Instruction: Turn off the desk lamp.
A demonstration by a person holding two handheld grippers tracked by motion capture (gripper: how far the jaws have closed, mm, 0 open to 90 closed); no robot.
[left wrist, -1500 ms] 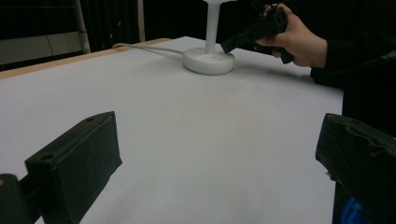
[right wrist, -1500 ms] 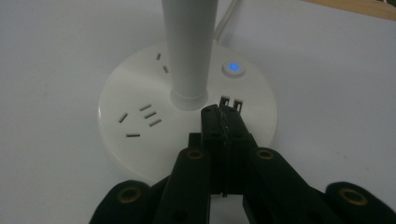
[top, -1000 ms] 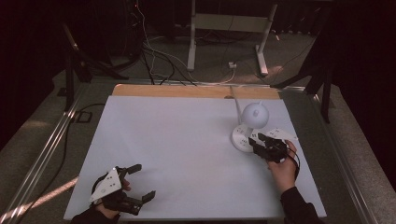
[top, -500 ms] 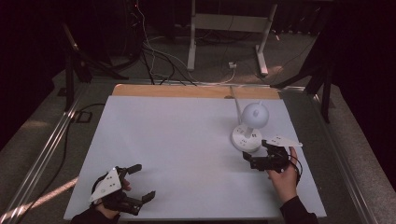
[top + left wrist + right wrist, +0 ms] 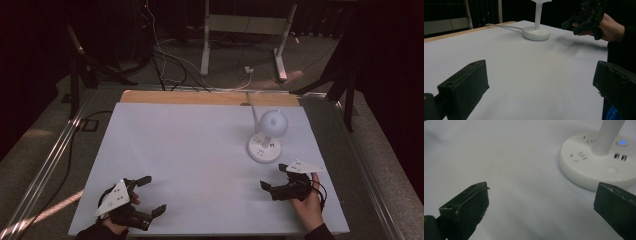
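A white desk lamp point(image 5: 265, 146) stands at the table's back right on a round base with sockets, its globe head point(image 5: 273, 123) above it. In the right gripper view the base point(image 5: 596, 167) shows a lit blue button point(image 5: 622, 142). My right gripper point(image 5: 274, 176) is open and holds nothing, a short way in front of the base, jaws pointing left. My left gripper point(image 5: 152, 196) is open too, near the front left edge. In the left gripper view the lamp base point(image 5: 536, 33) sits far ahead, with the other hand and its gripper point(image 5: 586, 17) to its right.
The white table top point(image 5: 200, 145) has a wooden strip point(image 5: 200, 97) along its far edge. The lamp's cord point(image 5: 504, 26) runs off the back. Metal stands and cables point(image 5: 165, 60) fill the dark floor beyond.
My right gripper has pulled back from the lamp base toward the table's front edge. The left gripper has stayed put.
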